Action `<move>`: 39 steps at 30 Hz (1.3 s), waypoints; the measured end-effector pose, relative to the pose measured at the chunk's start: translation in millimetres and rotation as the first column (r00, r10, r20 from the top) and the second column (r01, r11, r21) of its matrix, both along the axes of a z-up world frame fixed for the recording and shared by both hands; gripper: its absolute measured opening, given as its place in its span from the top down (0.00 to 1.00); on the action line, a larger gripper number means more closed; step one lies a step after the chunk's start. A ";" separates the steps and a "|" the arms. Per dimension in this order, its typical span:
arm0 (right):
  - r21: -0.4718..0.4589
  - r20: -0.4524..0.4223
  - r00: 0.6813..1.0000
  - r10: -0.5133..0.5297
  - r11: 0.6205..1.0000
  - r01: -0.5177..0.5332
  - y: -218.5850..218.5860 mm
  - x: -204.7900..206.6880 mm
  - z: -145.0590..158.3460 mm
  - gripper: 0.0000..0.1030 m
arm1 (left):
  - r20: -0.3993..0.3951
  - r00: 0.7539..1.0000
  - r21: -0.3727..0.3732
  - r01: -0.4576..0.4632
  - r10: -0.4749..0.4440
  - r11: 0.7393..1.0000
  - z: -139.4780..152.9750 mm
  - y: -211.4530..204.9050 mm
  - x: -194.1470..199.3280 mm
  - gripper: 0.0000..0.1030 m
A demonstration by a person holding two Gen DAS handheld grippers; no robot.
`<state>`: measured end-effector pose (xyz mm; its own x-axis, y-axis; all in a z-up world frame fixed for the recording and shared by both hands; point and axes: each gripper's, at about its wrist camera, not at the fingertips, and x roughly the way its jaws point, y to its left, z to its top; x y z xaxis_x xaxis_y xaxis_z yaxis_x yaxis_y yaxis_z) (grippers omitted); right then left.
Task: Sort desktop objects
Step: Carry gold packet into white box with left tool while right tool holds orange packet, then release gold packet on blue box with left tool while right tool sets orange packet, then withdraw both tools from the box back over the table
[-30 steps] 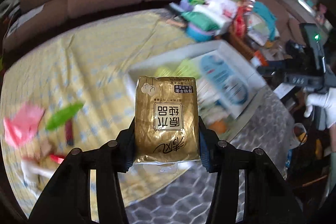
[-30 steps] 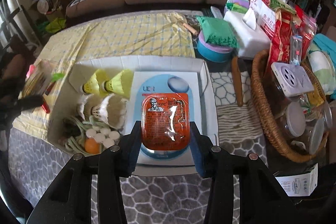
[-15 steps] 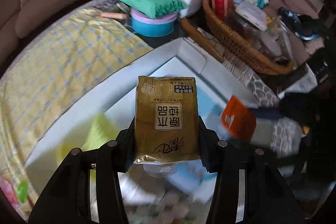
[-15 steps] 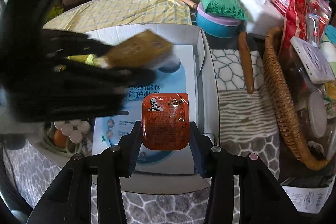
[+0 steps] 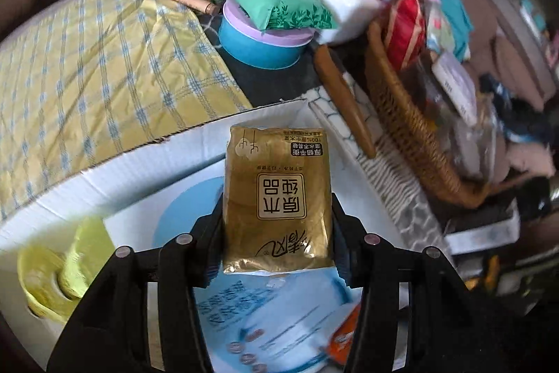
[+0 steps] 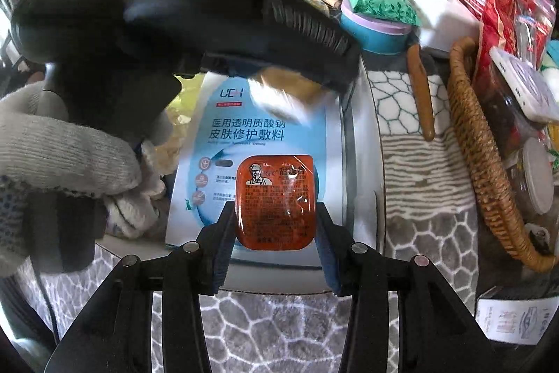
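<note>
The gold tissue pack (image 5: pixel 277 198) is being held upright in the left gripper (image 5: pixel 277 226), w/ the gripper's jaws opening at this moment; both pads are still seen flush against the pack's sides. The pack is being positioned over the white cardboard box (image 5: pixel 87 177), above the blue-and-white leaflet (image 5: pixel 279 313) lying inside it. Yellow shuttlecocks (image 5: pixel 63 271) are being shown blurred in the box's left part.

The orange sauce tub (image 6: pixel 276 201) is being pinched between the pads of the right gripper (image 6: pixel 276 229), label side facing the camera. The tub is being held just above the near end of the same leaflet, inside the box, close to the right wall.

In the right wrist view, the left gripper's body is being seen crossing the upper left, gripped by a gloved hand (image 6: pixel 59 156).

Beyond the box, a blue bowl w/ purple lid (image 5: pixel 262 41) is being topped by a green packet (image 5: pixel 276 2). A wicker basket (image 6: pixel 489 163) is standing to the box's right on the counter, which is being covered by a grey patterned cloth (image 6: pixel 419 233) and a yellow checked cloth (image 5: pixel 104 65).
</note>
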<state>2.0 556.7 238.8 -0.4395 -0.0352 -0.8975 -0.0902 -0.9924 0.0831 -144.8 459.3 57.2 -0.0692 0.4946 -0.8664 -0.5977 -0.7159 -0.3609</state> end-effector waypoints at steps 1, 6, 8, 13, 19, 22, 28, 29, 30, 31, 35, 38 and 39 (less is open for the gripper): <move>-0.005 -0.002 1.000 -0.006 1.000 0.006 0.3 2.1 -0.5 0.57 | 0.021 1.000 0.021 -0.024 0.024 0.999 -0.2 -1.2 -0.7 0.49; -0.020 -0.008 1.000 -0.020 1.000 0.020 0.9 9.2 2.2 0.57 | 0.166 0.984 0.122 -0.078 0.057 0.989 -1.4 -13.0 -0.6 0.26; -0.043 -0.025 1.000 -0.017 0.999 0.016 -0.9 9.8 7.1 0.57 | 0.175 0.982 0.135 -0.088 0.063 0.987 2.6 -24.2 0.5 0.26; -0.072 -0.039 0.999 0.005 0.997 -0.008 -12.8 -11.8 12.3 0.57 | 0.155 0.985 0.179 -0.100 0.073 0.979 26.3 -75.0 -0.7 0.26; -0.122 -0.024 1.000 -0.014 0.992 0.011 -20.6 -64.2 4.0 0.57 | -0.028 0.997 0.115 -0.067 0.071 0.991 62.4 -141.2 2.7 0.14; -0.113 0.005 0.999 -0.049 0.992 0.049 -15.7 -84.5 -8.3 0.57 | -0.097 0.993 0.074 -0.060 0.067 0.995 66.8 -165.6 6.2 0.14; -0.033 0.021 0.997 -0.073 0.997 0.074 -4.6 -104.6 -10.7 0.57 | -0.118 0.992 0.059 -0.035 0.042 0.998 65.6 -193.4 17.2 0.13; -0.032 0.018 0.997 -0.075 0.997 0.075 -4.9 -106.1 -10.5 0.57 | -0.128 0.991 0.054 -0.028 0.035 0.998 66.2 -195.3 19.6 0.13; -0.036 0.014 0.997 -0.079 0.996 0.079 -5.0 -107.6 -10.5 0.57 | -0.133 0.991 0.053 -0.023 0.029 0.998 66.6 -198.1 21.7 0.13; -0.040 0.010 0.997 -0.083 0.996 0.083 -7.0 -109.1 -9.4 0.57 | -0.135 0.990 0.053 -0.019 0.026 0.998 66.4 -201.0 23.4 0.13; 0.015 -0.010 0.995 -0.098 0.995 0.098 -15.0 -116.1 -7.4 0.52 | -0.165 0.986 0.033 -0.008 0.013 0.999 66.3 -211.0 31.1 0.13; 0.002 -0.019 0.993 -0.115 0.993 0.115 -16.0 -114.0 -1.1 0.47 | -0.160 0.987 0.036 -0.015 0.020 0.999 64.9 -224.0 35.5 0.11; -0.004 -0.028 0.993 -0.117 0.993 0.117 -16.6 -109.5 5.3 0.47 | -0.163 0.986 0.033 -0.014 0.019 0.999 64.5 -228.5 37.5 0.09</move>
<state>-107.4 540.1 244.1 -0.4658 0.0158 -0.8848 -0.2033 -0.9750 0.0896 -107.3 230.8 121.7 -0.2167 0.5188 -0.8270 -0.6388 -0.7159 -0.2818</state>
